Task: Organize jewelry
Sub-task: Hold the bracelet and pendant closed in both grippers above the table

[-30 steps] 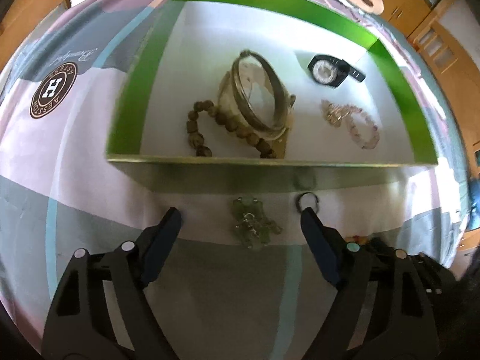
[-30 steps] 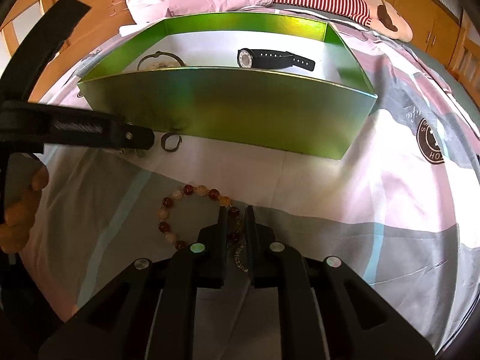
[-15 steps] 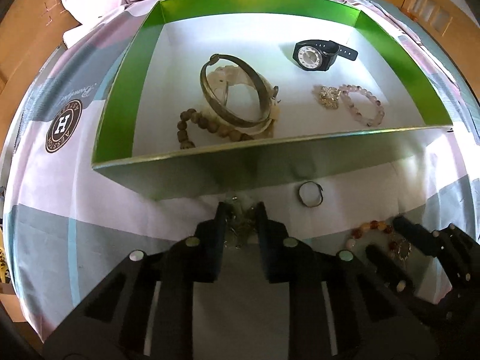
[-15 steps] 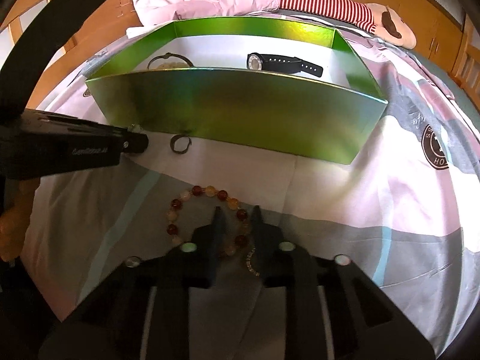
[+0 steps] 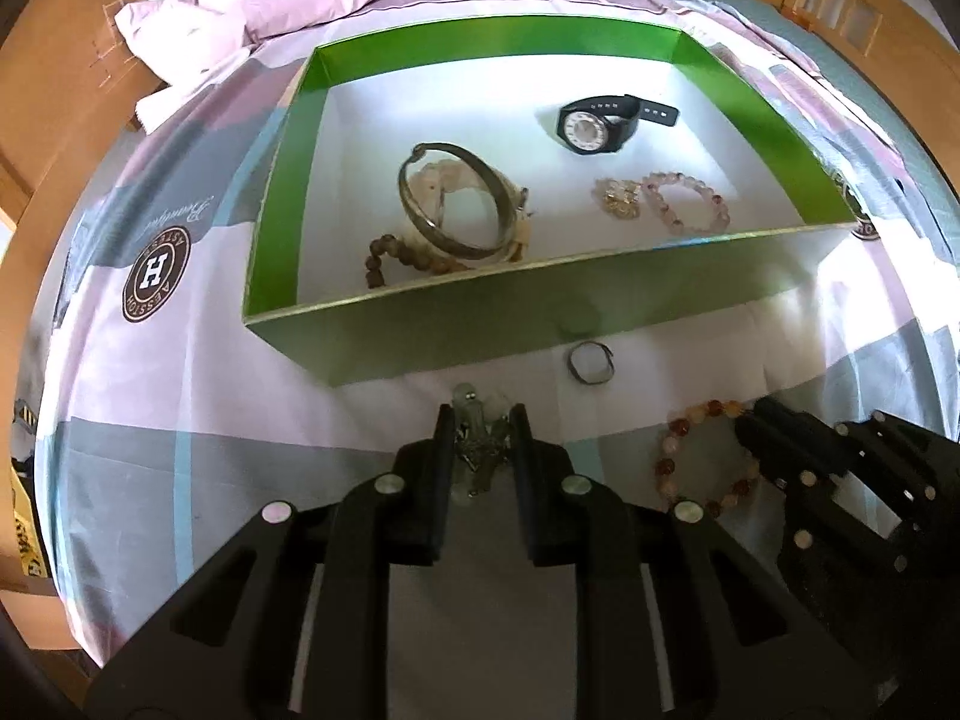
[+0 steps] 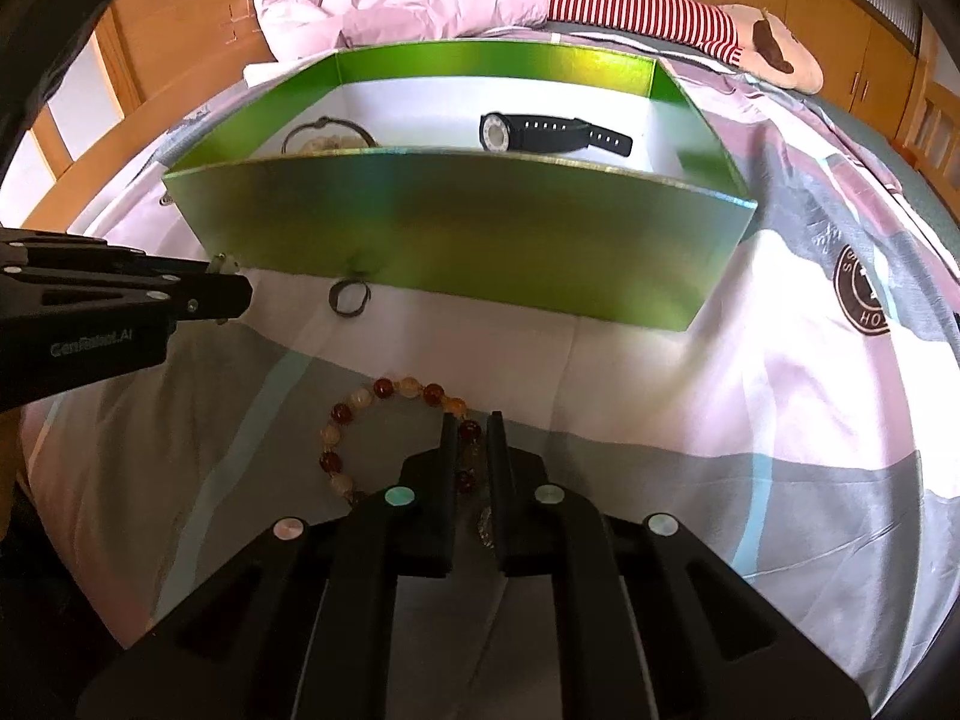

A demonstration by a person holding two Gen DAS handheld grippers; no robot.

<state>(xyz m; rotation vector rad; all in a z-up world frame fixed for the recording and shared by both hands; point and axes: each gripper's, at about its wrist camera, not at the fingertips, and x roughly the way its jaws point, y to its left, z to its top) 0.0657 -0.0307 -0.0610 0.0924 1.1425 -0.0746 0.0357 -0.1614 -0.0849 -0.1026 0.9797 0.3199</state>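
A green box [image 5: 420,330] sits on the bed; it also shows in the right wrist view [image 6: 480,228]. Inside lie a black watch [image 5: 600,123], a metal bangle [image 5: 462,204], a brown bead bracelet [image 5: 390,258] and a pink bead bracelet [image 5: 684,201]. My left gripper [image 5: 480,420] is shut on a pale green bead piece [image 5: 477,405] just before the box's near wall. My right gripper [image 6: 468,420] is shut on an amber bead bracelet [image 6: 384,396], which rests on the sheet. A small dark ring [image 5: 591,363] lies on the sheet between them.
A patterned pink and grey sheet [image 5: 180,396] covers the bed. A crumpled pink duvet [image 6: 420,6] and a striped plush toy [image 6: 660,18] lie behind the box. Wooden bed rails and cabinets [image 6: 810,6] surround the bed.
My left gripper was open around the pale green piece, then shut on it. The right gripper stays shut on the amber bracelet, and both views have drawn back from the box slightly.
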